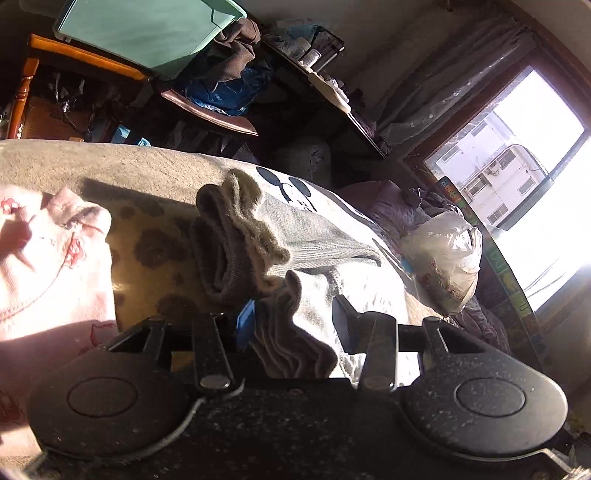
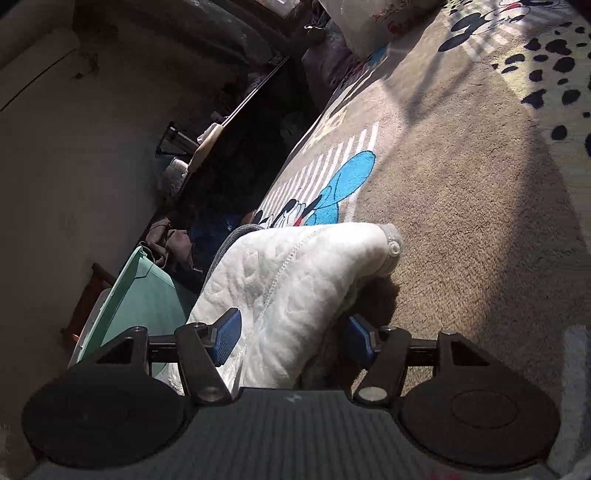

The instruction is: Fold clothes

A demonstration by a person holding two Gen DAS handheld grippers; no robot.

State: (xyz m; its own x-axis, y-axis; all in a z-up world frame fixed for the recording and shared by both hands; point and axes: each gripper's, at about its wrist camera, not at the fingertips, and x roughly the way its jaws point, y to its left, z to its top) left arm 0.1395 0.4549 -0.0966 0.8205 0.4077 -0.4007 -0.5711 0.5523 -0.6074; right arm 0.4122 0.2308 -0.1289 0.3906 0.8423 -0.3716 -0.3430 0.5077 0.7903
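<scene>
Between the fingers of the left gripper (image 1: 291,325) lay a bunched fold of a grey and white fleecy garment (image 1: 236,236), its layered edges crowding the gap. The blue pad (image 1: 245,325) on one side sat against the cloth, while the other finger stood just clear of it, so the jaws were spread rather than pinching. From there the garment ran forward in a rumpled roll across a beige cartoon-print blanket (image 1: 147,229). To one side, touching the blanket, lay a pink garment (image 1: 48,266) with red printed figures. Farther along the bed sat a crinkled plastic bag (image 1: 443,258), and beyond it a bright window (image 1: 517,155). At the far edge stood a chair heaped with clothes (image 1: 229,85) and a pale green bin (image 1: 147,29).

Between the fingers of the right gripper (image 2: 291,339), seen from the right wrist, passed a white quilted part of the same garment (image 2: 291,280), a stitched seam running along it. Both blue pads (image 2: 227,336) stood apart from the cloth or barely brushed it; the jaws were spread wide, not clamped. A clear button (image 2: 394,248) showed at the far corner of the fold. Beyond it the blanket (image 2: 461,184) stretched away, sunlit and printed with cartoon figures, and the green bin (image 2: 140,302) sat beside the bed.
</scene>
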